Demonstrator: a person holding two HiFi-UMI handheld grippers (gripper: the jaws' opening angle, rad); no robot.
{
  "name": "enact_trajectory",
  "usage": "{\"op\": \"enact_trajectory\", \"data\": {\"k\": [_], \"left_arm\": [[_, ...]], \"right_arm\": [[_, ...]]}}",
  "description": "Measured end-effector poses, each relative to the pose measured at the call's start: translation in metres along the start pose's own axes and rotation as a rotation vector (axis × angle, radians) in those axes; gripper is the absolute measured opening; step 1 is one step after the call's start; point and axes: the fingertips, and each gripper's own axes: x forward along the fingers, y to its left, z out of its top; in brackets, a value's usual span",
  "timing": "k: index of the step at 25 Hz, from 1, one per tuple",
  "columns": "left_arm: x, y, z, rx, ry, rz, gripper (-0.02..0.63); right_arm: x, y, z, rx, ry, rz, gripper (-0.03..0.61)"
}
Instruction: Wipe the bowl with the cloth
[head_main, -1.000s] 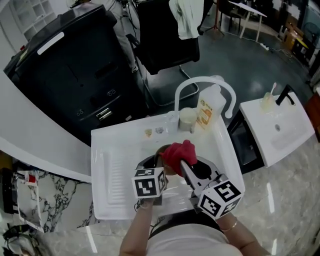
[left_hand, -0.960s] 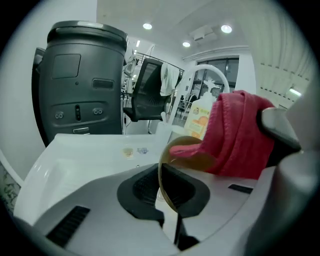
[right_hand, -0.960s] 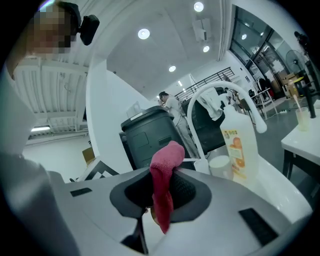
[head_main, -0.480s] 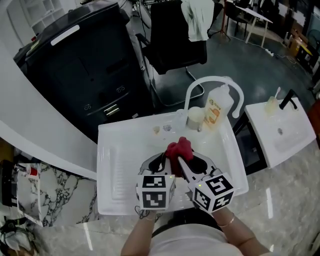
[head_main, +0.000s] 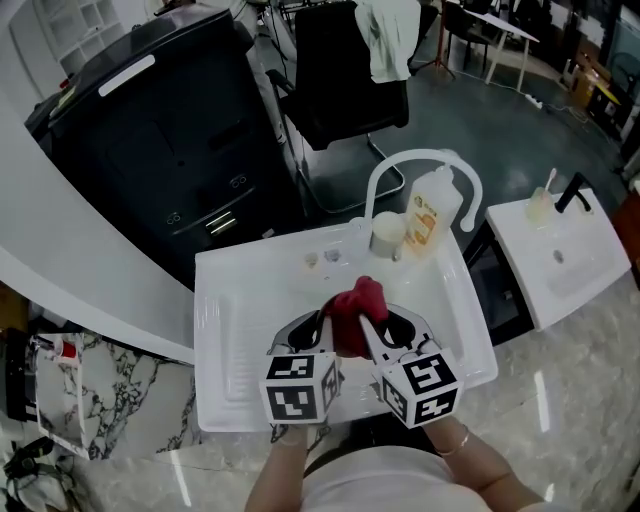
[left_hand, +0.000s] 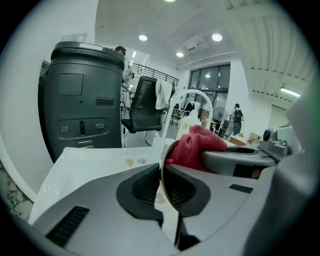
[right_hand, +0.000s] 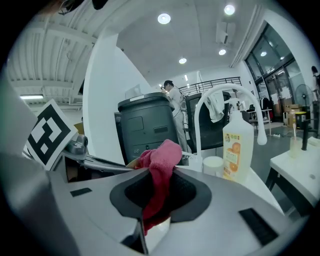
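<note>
Left gripper (left_hand: 162, 175): jaws clamped on the bowl (left_hand: 163, 152). I had it by the thin rim, edge-on btwn the pads, no gap showing. In the head view the left gripper (head_main: 318, 325) sat low-centre over the sink (head_main: 215, 340), marker cube toward me.

Right gripper (right_hand: 159, 182): jaws clenched on the red cloth (right_hand: 162, 155). The cloth was pinched btwn the pads, w/ a bunched wad sticking out past the tips and a tail hanging down inside the jaws. In the head view the right gripper (head_main: 365, 325) angled in from the right, tips just beside the left one's.

Cloth (head_main: 355, 303) sat up against the bowl, touching it just right of the rim as seen from the left gripper view (left_hand: 195, 145). Couldn't tell whether that was the inner or outer face. Bowl itself was mostly hidden in the head view behind cloth + jaws. Both were held above the sink basin, not resting on it.

Around it: white arched faucet (head_main: 415, 160) at the back of the sink, soap bottle (head_main: 425, 220) w/ orange label under the arch, white cup (head_main: 386, 233) just left of the bottle. Ribbed drainboard was on the sink's left side. Beyond: big black bin (head_main: 150, 150), black chair (head_main: 350, 90) w/ a pale garment (head_main: 390, 35) over its back, second small basin (head_main: 560, 260) off to the right.
</note>
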Motion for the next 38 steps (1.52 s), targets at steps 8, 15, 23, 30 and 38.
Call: {"op": "enact_trajectory", "data": {"k": [8,15,23,30,38], "left_arm": [[0.002,-0.007,0.002,0.017,-0.002,0.002,0.028],[-0.001,0.0,0.001,0.07,-0.007,0.061,0.026],[-0.016,-0.006,-0.003,0.081,-0.016,0.058,0.028],[-0.016,-0.006,-0.01,0.067,-0.011,0.069,0.028],[-0.005,-0.008,-0.016,0.016,0.011,0.038,0.028]], "right_arm": [[-0.027,-0.017,0.014,-0.021,-0.065,-0.086,0.078],[-0.032,0.029,0.018,0.049,-0.015,0.167,0.077],[-0.008,0.037,-0.023,-0.188,0.191,0.083,0.078],[-0.012,0.02,-0.029,-0.375,0.215,-0.033,0.078],[-0.036,-0.001,-0.014,-0.224,0.131,-0.046,0.078]]}}
